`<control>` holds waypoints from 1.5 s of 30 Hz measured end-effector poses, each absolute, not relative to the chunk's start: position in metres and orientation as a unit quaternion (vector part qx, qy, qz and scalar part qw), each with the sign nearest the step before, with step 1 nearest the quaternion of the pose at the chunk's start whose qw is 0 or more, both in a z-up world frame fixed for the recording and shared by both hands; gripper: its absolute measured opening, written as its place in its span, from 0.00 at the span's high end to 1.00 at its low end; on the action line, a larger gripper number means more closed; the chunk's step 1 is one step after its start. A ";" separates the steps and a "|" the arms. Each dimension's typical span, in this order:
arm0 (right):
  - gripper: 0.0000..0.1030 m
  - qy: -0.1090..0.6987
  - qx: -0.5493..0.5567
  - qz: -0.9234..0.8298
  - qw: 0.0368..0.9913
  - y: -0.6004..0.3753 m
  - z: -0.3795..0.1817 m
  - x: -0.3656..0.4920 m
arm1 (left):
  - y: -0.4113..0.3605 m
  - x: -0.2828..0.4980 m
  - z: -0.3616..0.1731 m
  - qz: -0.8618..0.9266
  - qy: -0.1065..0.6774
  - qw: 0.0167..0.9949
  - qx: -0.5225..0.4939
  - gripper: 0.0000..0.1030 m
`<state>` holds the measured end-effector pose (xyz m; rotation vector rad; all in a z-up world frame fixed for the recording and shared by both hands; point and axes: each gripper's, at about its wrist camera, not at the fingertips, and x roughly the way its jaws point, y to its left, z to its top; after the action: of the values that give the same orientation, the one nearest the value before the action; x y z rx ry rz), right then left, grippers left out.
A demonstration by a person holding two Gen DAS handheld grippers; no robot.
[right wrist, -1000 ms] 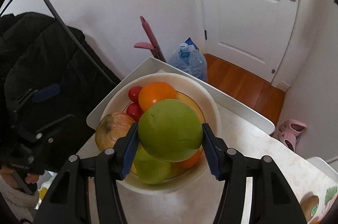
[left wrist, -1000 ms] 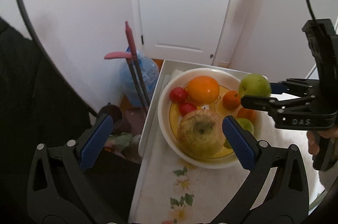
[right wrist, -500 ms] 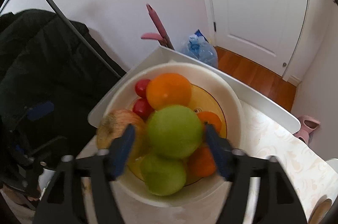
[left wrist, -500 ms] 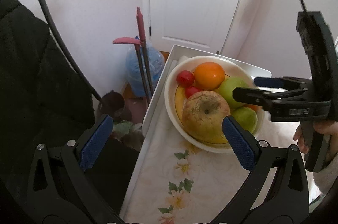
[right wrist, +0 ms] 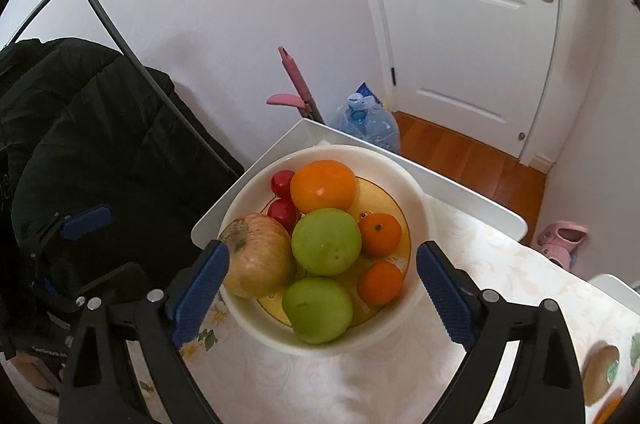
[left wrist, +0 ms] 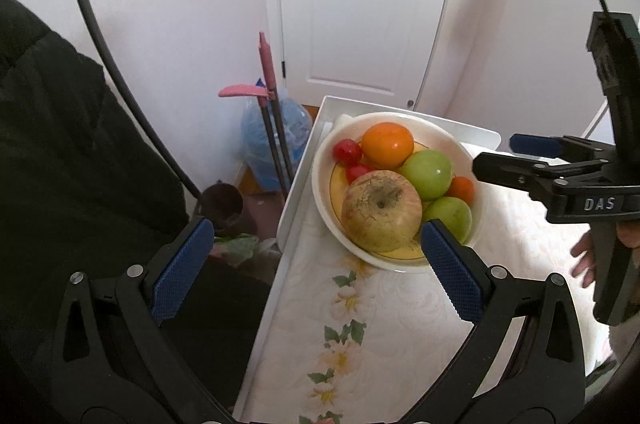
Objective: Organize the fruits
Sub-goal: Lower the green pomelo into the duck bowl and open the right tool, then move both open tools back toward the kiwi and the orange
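My right gripper (right wrist: 322,288) is spread wide, jaws just opened, nothing between; the green apple (right wrist: 326,241) sits in the bowl (right wrist: 416,191); I lift away slowly; my left gripper (left wrist: 316,264) is spread too, empty.

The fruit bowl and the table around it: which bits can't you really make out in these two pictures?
- Bowl bottom: both views, covered by fruit.
- Brown object at the table's lower right: right wrist view, blurred and cut by the lens edge.
- Big apple, near side: left wrist view, partly behind the left tongs' blue pad.
- Hand holding the right tongs: left wrist view, mostly behind the handle.
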<state>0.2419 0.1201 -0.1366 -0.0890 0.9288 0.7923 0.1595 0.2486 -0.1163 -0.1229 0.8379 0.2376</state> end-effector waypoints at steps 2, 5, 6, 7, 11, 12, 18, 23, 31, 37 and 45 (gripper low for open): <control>0.09 0.432 -0.042 0.365 0.824 0.116 -0.128 0.234 | 0.247 0.157 -0.110 0.111 0.402 0.907 -0.054 0.00; 0.09 0.427 -0.035 0.356 0.831 0.109 -0.117 0.223 | 0.242 0.152 -0.099 0.098 0.394 0.913 -0.042 0.00; 0.09 0.426 -0.032 0.351 0.833 0.107 -0.114 0.220 | 0.241 0.151 -0.096 0.094 0.392 0.914 -0.038 0.00; 0.09 0.425 -0.029 0.347 0.836 0.104 -0.110 0.216 | 0.240 0.151 -0.093 0.089 0.391 0.916 -0.033 0.00; 0.09 0.419 -0.012 0.316 0.851 0.087 -0.094 0.198 | 0.233 0.153 -0.083 0.067 0.388 0.919 -0.015 0.00; 0.09 0.418 -0.009 0.306 0.855 0.082 -0.091 0.194 | 0.230 0.154 -0.080 0.057 0.388 0.920 -0.011 0.00; 0.09 0.414 0.016 0.244 0.877 0.039 -0.077 0.172 | 0.202 0.165 -0.069 0.005 0.378 0.926 0.010 0.00; 0.09 0.415 0.034 0.194 0.888 -0.011 -0.076 0.159 | 0.160 0.175 -0.065 -0.035 0.372 0.927 0.024 0.00; 0.09 0.415 0.050 0.140 0.898 -0.107 -0.084 0.147 | 0.067 0.190 -0.062 -0.075 0.352 0.932 0.032 0.00; 0.09 0.418 0.030 0.118 0.900 -0.168 -0.102 0.150 | -0.002 0.216 -0.085 -0.104 0.363 0.925 0.041 0.00; 0.09 0.431 0.022 0.134 0.892 -0.228 -0.145 0.173 | -0.079 0.251 -0.135 -0.159 0.372 0.910 0.085 0.00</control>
<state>0.1730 -0.2277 -0.1449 0.0463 0.8949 0.2777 0.2508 -0.0791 -0.1352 0.1746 0.7675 -0.3284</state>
